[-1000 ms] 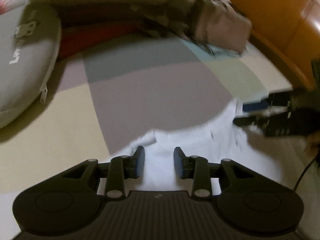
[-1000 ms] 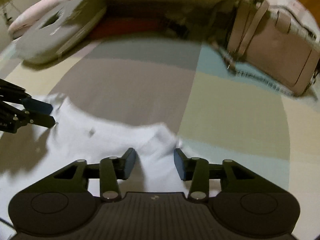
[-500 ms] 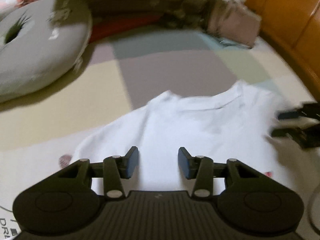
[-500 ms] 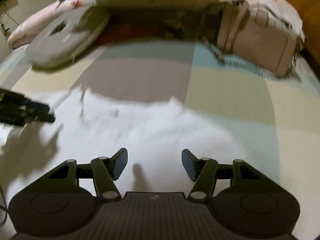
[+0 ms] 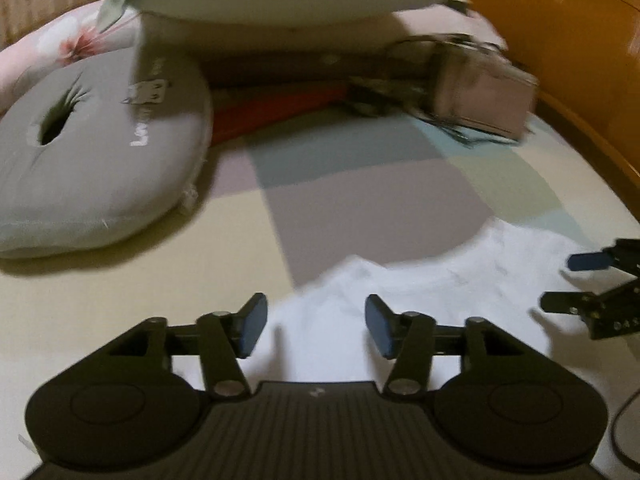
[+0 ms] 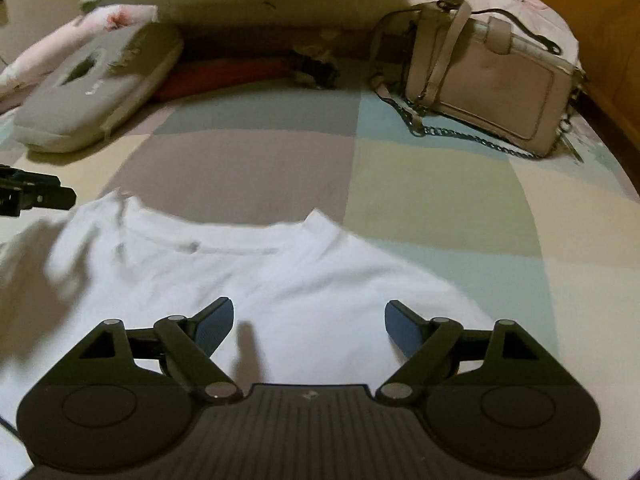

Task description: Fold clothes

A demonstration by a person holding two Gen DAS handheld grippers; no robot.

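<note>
A white T-shirt [image 6: 248,276] lies flat on the checked bedsheet, collar pointing away from me, and it also shows as the white T-shirt [image 5: 420,296] in the left wrist view. My left gripper [image 5: 316,330] hovers over the shirt's left shoulder; its jaws are opening with no cloth between them. My right gripper [image 6: 308,326] hangs above the shirt's right shoulder, jaws opening wide, nothing pinched. The right gripper's fingers [image 5: 576,302] reach in at the right edge of the left wrist view. The left gripper's finger [image 6: 44,196] pokes in at the left of the right wrist view.
A grey ring cushion [image 5: 92,160] lies at the far left, beside a floral pillow [image 5: 52,44]. A pink handbag [image 6: 492,92] with a chain strap sits at the far right. Something red [image 6: 224,74] lies at the back. An orange wooden bed frame [image 5: 560,20] borders the right.
Both grippers have spread their jaws wider and drawn back from the shirt's collar, rising a little. The shirt, bunched a second ago, now lies flat and released.
</note>
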